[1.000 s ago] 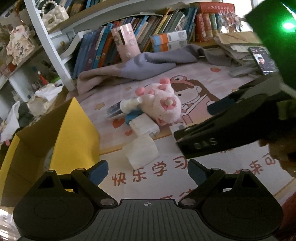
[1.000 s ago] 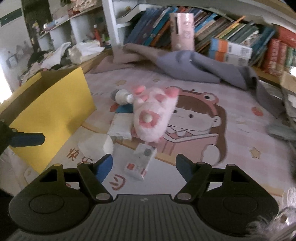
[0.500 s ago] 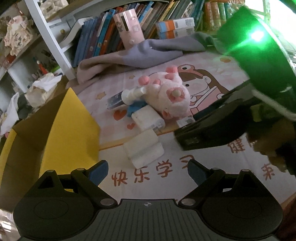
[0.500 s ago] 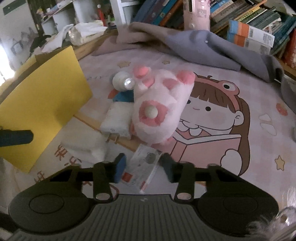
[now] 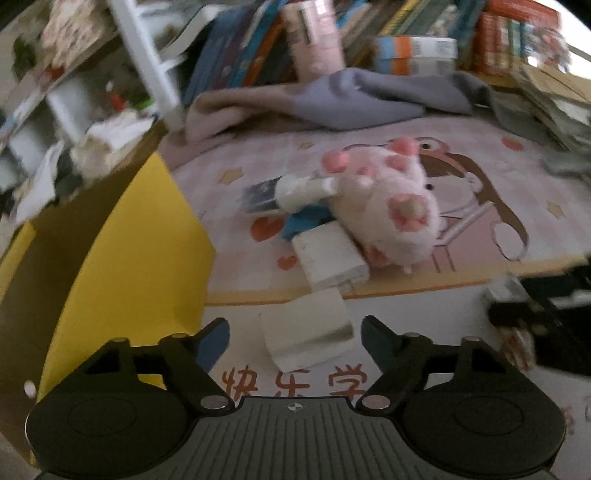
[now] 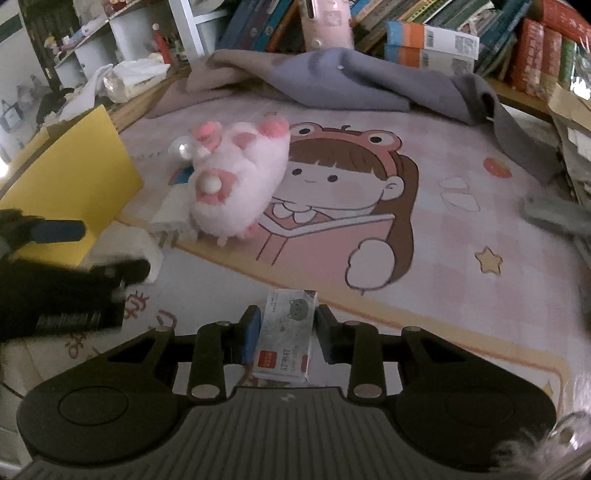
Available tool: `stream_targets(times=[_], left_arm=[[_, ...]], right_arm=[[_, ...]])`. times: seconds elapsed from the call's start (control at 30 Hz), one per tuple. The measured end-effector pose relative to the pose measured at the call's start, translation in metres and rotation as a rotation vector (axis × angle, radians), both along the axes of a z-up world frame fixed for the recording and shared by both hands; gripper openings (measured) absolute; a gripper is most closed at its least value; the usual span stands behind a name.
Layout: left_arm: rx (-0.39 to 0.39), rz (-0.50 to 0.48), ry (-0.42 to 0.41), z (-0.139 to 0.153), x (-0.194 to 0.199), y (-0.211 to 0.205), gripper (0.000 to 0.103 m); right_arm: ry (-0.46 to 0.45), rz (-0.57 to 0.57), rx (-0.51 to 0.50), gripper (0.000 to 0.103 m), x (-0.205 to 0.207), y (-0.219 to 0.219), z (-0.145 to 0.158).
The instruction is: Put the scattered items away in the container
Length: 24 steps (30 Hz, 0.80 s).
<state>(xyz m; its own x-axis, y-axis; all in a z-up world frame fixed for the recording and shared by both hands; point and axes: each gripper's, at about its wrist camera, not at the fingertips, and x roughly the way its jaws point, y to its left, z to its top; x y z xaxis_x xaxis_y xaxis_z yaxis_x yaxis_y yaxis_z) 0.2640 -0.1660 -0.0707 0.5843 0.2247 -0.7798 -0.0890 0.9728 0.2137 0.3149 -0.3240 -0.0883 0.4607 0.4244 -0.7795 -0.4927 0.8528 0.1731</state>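
Note:
A white soft pack (image 5: 306,332) lies on the mat between the fingers of my left gripper (image 5: 293,339). Its jaws are closing and the pads stand a little off the pack. My right gripper (image 6: 286,332) is shut on a small tissue packet (image 6: 288,332) with a red label, its jaws still closing. A pink plush slipper (image 5: 391,206) lies over a white bottle (image 5: 299,188), next to a white charger (image 5: 328,258). The yellow cardboard box (image 5: 129,258) stands open at the left. In the right wrist view the left gripper (image 6: 110,249) straddles the white pack (image 6: 129,247).
A grey blanket (image 6: 351,81) is bunched at the mat's far edge, below shelves of books (image 6: 432,40) and a pink tumbler (image 6: 325,22). The cartoon play mat (image 6: 369,206) covers the floor. The right gripper's dark body (image 5: 546,306) sits at the left view's right edge.
My right gripper's fingers closed onto the small tissue packet. My left gripper moved forward and down until the white pack lay between its fingers, which have narrowed.

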Motion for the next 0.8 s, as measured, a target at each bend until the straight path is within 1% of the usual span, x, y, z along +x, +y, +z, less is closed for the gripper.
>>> stream_targets(times=[0.1,0.23,0.27,0.43,0.53,0.6,0.8], left_arm=[[-0.034,0.021,0.007,-0.003,0.002,0.005,0.073],[-0.082,0.030,0.010,-0.006,0.003,0.005,0.054],[-0.090,0.032,0.008,-0.007,0.003,0.005,0.052],[-0.106,0.031,-0.002,-0.005,0.001,0.005,0.045],[-0.139,0.019,-0.001,-0.003,-0.002,0.006,0.041],[-0.151,0.010,-0.005,0.000,-0.005,0.003,0.041],[-0.146,-0.017,-0.029,0.012,-0.014,-0.001,0.039]], right_arm=[[0.003,0.004,0.002,0.031,-0.003,-0.003,0.000],[0.002,0.009,-0.001,0.031,-0.003,-0.004,0.001],[0.002,0.010,-0.002,0.031,-0.003,-0.004,0.001],[-0.005,0.016,-0.006,0.031,-0.005,-0.004,0.000],[-0.005,0.017,-0.009,0.031,-0.006,-0.004,0.000],[-0.003,0.018,-0.008,0.031,-0.007,-0.004,0.001],[-0.011,0.024,0.005,0.030,-0.013,-0.005,0.006]])
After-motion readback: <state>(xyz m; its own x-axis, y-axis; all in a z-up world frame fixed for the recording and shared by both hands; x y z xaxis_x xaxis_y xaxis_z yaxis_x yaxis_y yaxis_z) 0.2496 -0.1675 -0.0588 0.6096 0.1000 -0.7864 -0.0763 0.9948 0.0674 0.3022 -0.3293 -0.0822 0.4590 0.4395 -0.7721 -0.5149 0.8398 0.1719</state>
